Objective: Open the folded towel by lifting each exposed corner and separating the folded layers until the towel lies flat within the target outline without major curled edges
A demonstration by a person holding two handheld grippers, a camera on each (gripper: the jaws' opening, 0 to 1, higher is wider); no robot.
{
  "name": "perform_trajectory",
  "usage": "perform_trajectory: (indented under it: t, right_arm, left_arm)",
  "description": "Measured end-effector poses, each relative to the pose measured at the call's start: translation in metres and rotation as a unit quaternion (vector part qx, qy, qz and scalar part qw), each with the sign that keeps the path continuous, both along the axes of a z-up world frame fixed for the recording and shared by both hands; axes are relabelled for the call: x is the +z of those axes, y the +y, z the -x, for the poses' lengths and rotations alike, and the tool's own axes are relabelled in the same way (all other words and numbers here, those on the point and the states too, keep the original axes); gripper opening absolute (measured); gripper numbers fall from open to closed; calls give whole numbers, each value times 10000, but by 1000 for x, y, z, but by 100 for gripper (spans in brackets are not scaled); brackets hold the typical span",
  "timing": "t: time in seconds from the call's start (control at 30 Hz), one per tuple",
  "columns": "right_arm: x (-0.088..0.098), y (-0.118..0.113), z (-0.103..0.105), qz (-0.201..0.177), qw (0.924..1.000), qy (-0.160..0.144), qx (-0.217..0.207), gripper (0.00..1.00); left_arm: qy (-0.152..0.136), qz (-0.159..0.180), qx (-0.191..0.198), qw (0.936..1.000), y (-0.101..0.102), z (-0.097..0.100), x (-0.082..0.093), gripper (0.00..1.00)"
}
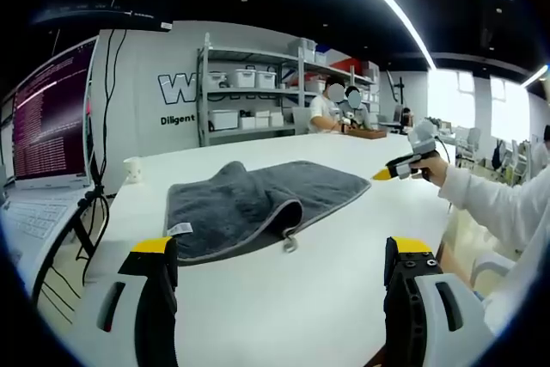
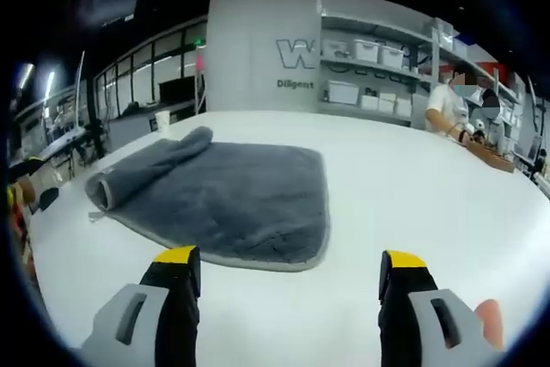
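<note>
One grey towel (image 1: 258, 204) lies on one white counter (image 1: 344, 281), with one small white cup (image 1: 133, 169) near its far edge. Two claws work the scene, the left claw (image 1: 284, 251) and the right claw (image 2: 288, 268), each with two yellow-tipped jaws. One laptop (image 1: 47, 126) stands at the counter's side. One shelving unit (image 1: 249, 92) carries several white bins, too small to count exactly. One seated person (image 2: 447, 109) works at the far end

Towel (image 1: 258, 204) on table (image 1: 344, 298); cup (image 1: 132, 169) behind towel.
</note>
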State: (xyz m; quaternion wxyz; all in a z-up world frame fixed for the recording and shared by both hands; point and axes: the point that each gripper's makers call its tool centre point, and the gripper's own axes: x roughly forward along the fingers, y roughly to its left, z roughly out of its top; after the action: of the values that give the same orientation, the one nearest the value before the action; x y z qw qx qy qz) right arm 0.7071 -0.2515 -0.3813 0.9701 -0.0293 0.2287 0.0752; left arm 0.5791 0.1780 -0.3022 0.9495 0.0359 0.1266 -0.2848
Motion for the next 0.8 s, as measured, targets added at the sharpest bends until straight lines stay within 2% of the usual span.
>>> perform_trajectory:
  t: [0.17, 0.3, 0.4, 0.57, 0.67, 0.8]
  right_arm:
    - [-7, -5, -17, -166, 9997, -96, -182, 78]
    - [-17, -9, -24, -224, 9992, -36, -331, 67]
    - [-25, -15, -26, -259, 9984, -34, -494, 62]
    - [-26, -23, -26, -456, 9965, -178, -672, 50]
    - [-27, -27, -26, -410, 9962, -194, -739, 44]
    - [-30, -29, -27, -276, 9964, -157, -786, 44]
  left_arm:
    - [-26, 29, 4, 10000, 3, 1, 2, 99]
    - [-33, 53, 24, 10000, 4, 2, 3, 99]
    - [-37, 49, -11, 10000, 3, 3, 3, 99]
    - [-34, 81, -77, 9999, 1, 3, 4, 99]
    - [-15, 111, -81, 9999, 2, 3, 3, 99]
    - [12, 122, -74, 9999, 3, 2, 2, 99]
